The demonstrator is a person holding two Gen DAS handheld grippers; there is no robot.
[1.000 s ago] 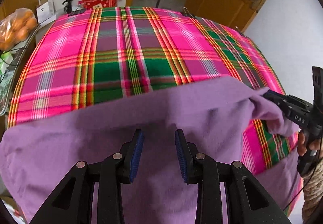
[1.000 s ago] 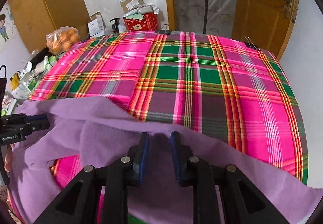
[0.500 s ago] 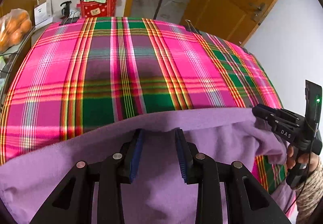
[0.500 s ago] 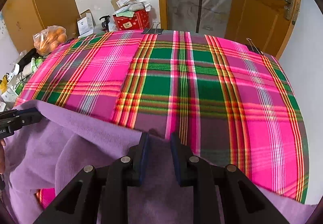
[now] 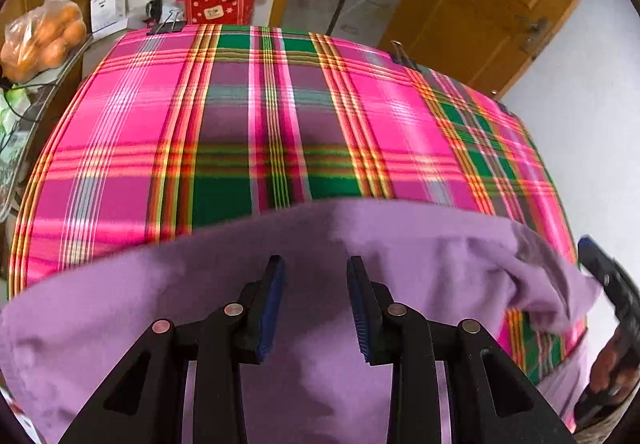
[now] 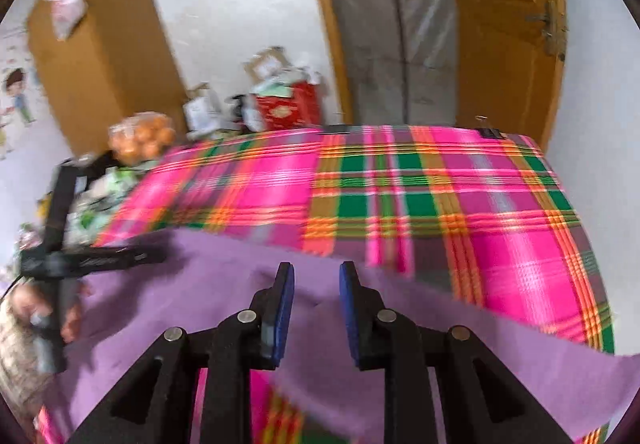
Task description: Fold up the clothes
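Your plaid tablecloth (image 5: pixel 280 115) fills most of both views, and more of it shows bare now than a second ago: the purple garment (image 5: pixel 304 384) lies across the bottom of each frame, and its far edge, which earlier sat near mid-frame in the left wrist view, has drawn back toward you, so the cloth is being pulled over the near side of the table rather than spread out.

In the right wrist view the picture is blurred and looks higher up the room than a second ago, with the orange door and the wall filling the top half, so your right hand has swung up quickly. The garment there now hangs as a loose flap at the lower right of the frame.

Your right gripper (image 6: pixel 316 308) shows a clear gap between its blue pads; the purple cloth lies behind and below them, and whether any of it is pinched I cannot tell.

Your left gripper (image 5: pixel 316 304), at the bottom centre of its own view, has its jaws just as wide apart as before, over the cloth and not visibly pressing it.

No fold is laid yet, I judge.
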